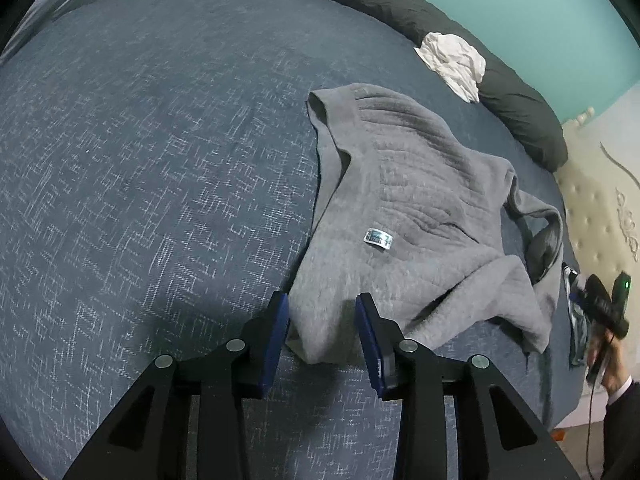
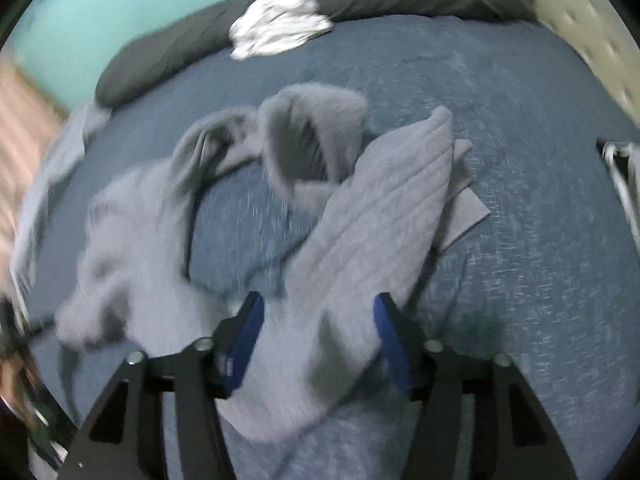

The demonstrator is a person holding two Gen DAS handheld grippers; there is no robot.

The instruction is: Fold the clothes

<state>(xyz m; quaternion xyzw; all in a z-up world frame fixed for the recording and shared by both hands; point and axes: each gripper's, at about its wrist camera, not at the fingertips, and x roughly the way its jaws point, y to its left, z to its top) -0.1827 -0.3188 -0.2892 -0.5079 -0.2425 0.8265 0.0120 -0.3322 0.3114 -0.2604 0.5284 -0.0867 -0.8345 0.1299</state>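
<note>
A grey knit sweater (image 1: 420, 184) lies crumpled on the blue bedspread (image 1: 140, 160), a small label (image 1: 378, 238) showing on it. My left gripper (image 1: 322, 316) hovers over its near corner. The blue pads stand apart with the hem lying loose between them. In the blurred right wrist view, a ribbed sleeve of the sweater (image 2: 380, 208) runs down between the wide-apart pads of my right gripper (image 2: 318, 328), and neither pad presses on it. At the right edge of the left wrist view, a hand (image 1: 612, 372) holds that right gripper.
A crumpled white cloth (image 1: 452, 64) (image 2: 280, 24) rests against a long dark grey bolster (image 1: 516, 108) (image 2: 180, 52) at the bed's far side. A cream tufted headboard (image 1: 600, 208) and a striped garment (image 1: 578, 320) are at the right. Left of the sweater is open bedspread.
</note>
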